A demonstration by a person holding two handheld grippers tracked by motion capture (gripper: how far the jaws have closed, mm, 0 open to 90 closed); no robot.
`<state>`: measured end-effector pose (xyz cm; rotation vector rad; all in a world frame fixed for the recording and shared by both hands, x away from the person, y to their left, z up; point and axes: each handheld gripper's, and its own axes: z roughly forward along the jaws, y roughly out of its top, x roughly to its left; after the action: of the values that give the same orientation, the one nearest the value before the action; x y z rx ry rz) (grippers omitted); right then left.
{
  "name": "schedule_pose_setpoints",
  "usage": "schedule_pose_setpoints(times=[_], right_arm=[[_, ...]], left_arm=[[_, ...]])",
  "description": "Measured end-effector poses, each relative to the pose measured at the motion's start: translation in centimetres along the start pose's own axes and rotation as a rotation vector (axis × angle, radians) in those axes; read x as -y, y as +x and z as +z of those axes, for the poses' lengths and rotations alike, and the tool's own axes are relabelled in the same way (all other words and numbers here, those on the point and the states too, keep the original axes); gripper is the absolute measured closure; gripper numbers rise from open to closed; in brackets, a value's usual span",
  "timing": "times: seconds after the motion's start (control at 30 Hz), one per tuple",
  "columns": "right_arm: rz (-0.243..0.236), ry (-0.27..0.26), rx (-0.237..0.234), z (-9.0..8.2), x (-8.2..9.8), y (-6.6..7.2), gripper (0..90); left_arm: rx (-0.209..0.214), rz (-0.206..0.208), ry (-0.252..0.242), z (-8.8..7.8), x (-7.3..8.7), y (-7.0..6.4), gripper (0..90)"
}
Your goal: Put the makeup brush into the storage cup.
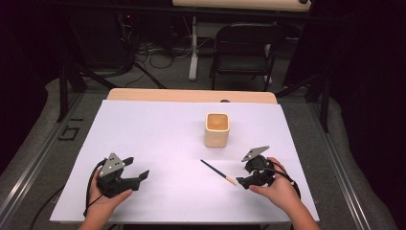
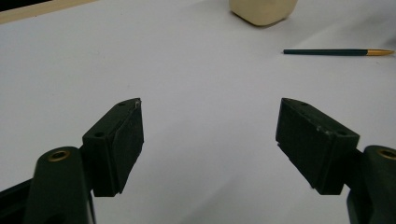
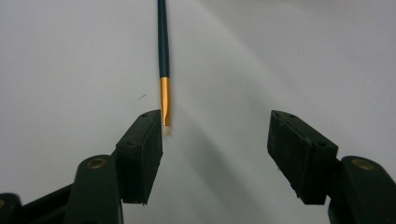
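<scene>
As right gripper [image 3: 215,140] gapes, brush [image 3: 163,46] adjacent

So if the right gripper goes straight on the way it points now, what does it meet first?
Most likely the paintbrush: its gold end lies just ahead of the right gripper, close by one jaw and off the middle line. The jaws stand open with nothing between them. Depth is hard to judge.

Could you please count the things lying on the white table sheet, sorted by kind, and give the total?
Cream square ceramic cup: 1
Thin dark green paintbrush with a gold ferrule: 1
Black two-jaw grippers held in the hands: 2, the left gripper and the right gripper
Total: 4
</scene>
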<state>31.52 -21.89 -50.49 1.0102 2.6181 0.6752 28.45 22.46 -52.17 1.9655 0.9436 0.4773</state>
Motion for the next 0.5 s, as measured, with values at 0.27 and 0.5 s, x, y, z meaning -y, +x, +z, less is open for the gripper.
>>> schedule_pose_setpoints(times=[0.27, 0.5], right_arm=[[-0.017, 0.059, -0.021, 0.2, -1.6, 0.0, 38.9], [-0.041, 0.12, -0.043, 0.6, -2.6, -0.2, 40.4]], left_arm=[[0.001, -0.002, 0.004, 0.1, 0.0, 0.0, 23.7], [0.002, -0.004, 0.009, 0.1, 0.0, 0.0, 23.7]])
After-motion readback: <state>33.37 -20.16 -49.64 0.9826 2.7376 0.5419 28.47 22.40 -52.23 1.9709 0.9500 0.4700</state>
